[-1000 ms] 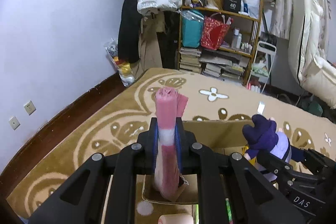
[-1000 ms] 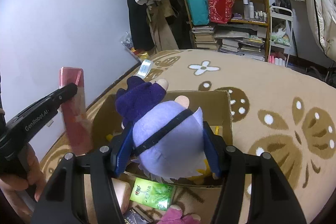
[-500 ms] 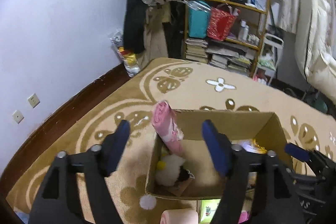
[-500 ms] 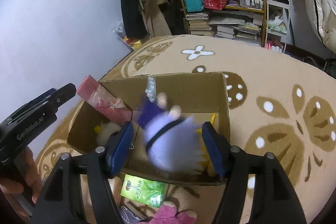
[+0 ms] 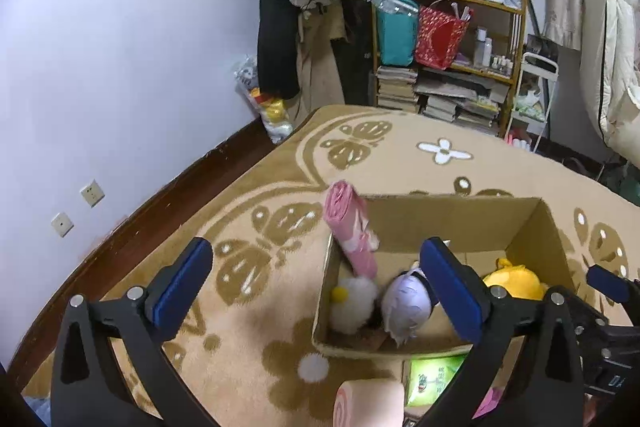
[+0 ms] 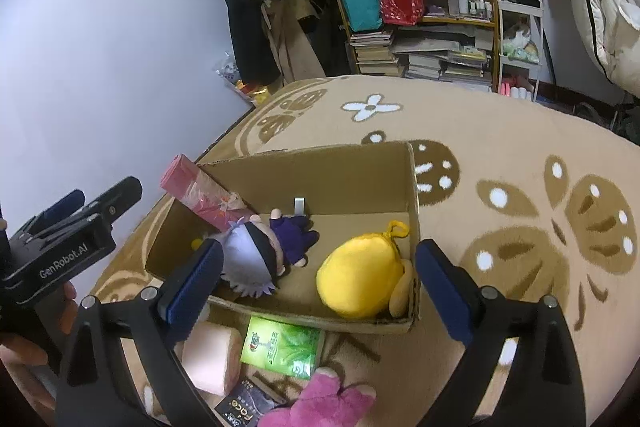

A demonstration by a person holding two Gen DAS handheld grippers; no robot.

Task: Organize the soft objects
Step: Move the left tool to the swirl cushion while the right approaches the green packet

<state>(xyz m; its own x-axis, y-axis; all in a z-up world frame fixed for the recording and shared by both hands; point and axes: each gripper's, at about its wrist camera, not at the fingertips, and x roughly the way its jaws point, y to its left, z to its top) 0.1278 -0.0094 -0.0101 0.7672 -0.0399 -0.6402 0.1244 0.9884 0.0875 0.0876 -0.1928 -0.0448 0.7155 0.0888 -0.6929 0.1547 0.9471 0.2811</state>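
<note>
— Tan with brown butterflies and white flowers on the carpet (image 5: pixel 280 163). Plain brown on the cardboard box (image 6: pixel 348 171).
— Inside: pink roll (image 5: pixel 352 231), pale lilac doll (image 6: pixel 256 259) with dark purple clothes and a black band, bright yellow plush (image 6: pixel 360 275), white fluffy toy (image 5: pixel 354 303) with a yellow spot.
— Outside: green packet (image 6: pixel 284 345), magenta plush (image 6: pixel 320 403), peach roll (image 6: pixel 208 355).
— Blue pads on black fingers (image 6: pixel 192 287).

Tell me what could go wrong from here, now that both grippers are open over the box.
1. The pink roll leans on the cardboard box corner, its top past the rim; it may tip out if bumped.
2. The left gripper and right gripper, jaws just opened and empty, sit close together; reaching down at once may make them collide.
3. The pink plush, peach roll and green packet crowd together outside the box; a grab may catch two.
</note>
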